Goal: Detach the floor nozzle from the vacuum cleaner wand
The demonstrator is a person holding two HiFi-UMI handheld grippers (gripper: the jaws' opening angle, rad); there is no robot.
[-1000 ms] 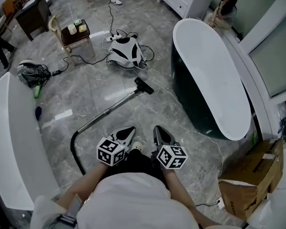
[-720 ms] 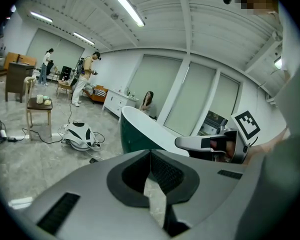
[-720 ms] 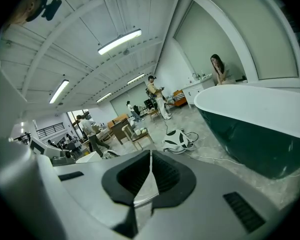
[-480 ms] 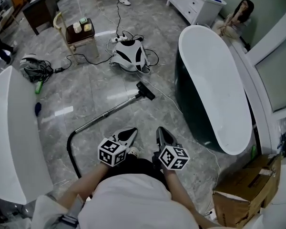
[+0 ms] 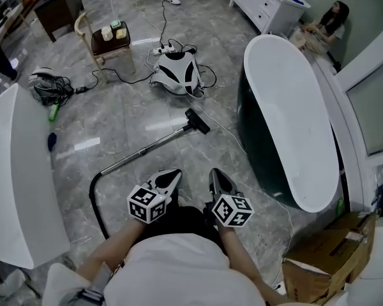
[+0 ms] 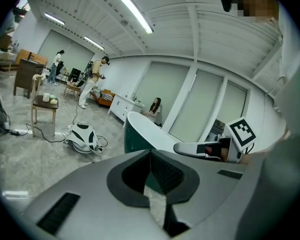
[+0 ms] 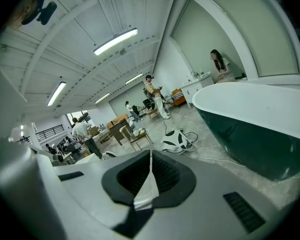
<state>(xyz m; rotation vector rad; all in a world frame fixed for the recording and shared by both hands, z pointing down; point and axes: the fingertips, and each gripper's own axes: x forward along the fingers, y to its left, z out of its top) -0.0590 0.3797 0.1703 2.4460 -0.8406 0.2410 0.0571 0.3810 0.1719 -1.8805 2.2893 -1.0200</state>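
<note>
Left of the dark-sided bathtub (image 5: 287,107), on the grey marble floor (image 5: 121,116), the floor nozzle (image 5: 196,121) lies joined to the end of the wand (image 5: 147,148), near the tub's middle but not touching it. From the nozzle the wand slants away from the bathtub towards the person and meets a black hose (image 5: 93,199) that bends round by the person's left arm. The vacuum cleaner body (image 5: 177,72) sits beyond the nozzle, left of the bathtub's far end, with cables looped about it.

The left gripper (image 5: 172,172) and the right gripper (image 5: 215,173) are held side by side close to the person's body, left of the bathtub's near end and well apart from the nozzle and wand. Each has its jaws pressed together with nothing between them.

A small wooden stool (image 5: 112,42) with a few items on it stands further left of the bathtub than the vacuum body. A cardboard box (image 5: 319,260) sits just past the bathtub's near end, and a white cabinet (image 5: 265,2) stands beyond its far end.
</note>
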